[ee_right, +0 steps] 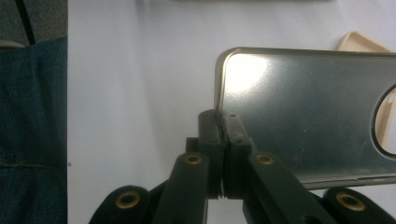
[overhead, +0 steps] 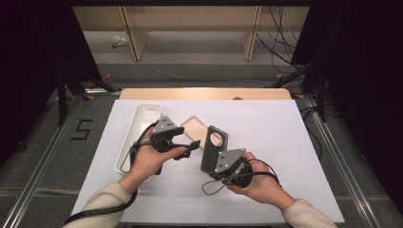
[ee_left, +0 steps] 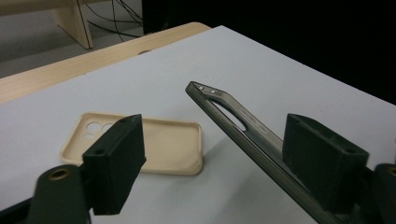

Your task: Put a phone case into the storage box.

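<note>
Right tool [overhead: 223, 164] pinching dark phone case [overhead: 215, 147] | left tool [overhead: 187, 147] spread, nothing held | beige case [overhead: 195, 127] flat just behind dark case | white tray [overhead: 138, 128] further left

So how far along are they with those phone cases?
Partway, it seems. The right claw already has the dark phone case pinched by one edge and raised off the table. The left claw hangs open beside it. Left untouched: the beige case flat on the table, and the white bin.

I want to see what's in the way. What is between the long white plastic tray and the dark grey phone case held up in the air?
In the high view, the left gripper and the flat beige phone case.
</note>
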